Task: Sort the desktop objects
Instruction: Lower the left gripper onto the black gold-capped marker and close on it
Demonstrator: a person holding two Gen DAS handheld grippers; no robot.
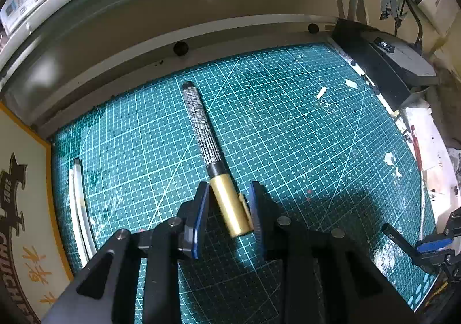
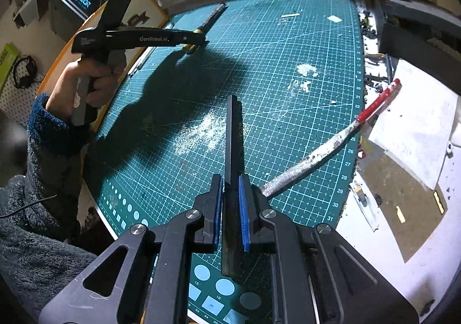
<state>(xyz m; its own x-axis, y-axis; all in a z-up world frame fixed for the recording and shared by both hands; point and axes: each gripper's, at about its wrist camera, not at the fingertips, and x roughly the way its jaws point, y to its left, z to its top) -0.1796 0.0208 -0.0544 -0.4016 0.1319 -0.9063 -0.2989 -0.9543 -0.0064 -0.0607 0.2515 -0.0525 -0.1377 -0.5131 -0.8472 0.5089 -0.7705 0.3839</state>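
On a green cutting mat [image 1: 288, 122] covering the table, my left tool [image 1: 229, 208] has its blue pads on either side of the gold cap of a marker pen [image 1: 230, 208]. The right pad touches the cap's clip; I cannot tell whether the left pad presses the cap. The pen's black, patterned barrel runs away ahead of the tool, lying on the mat.

My right tool [image 2: 230, 205] is pressed together, pinching a thin dark flat bar [image 2: 232, 151] that stands edge-up and stretches forward over the mat. Just right of that tool lies a metal file with a red handle [image 2: 331, 148], angled away to the right.
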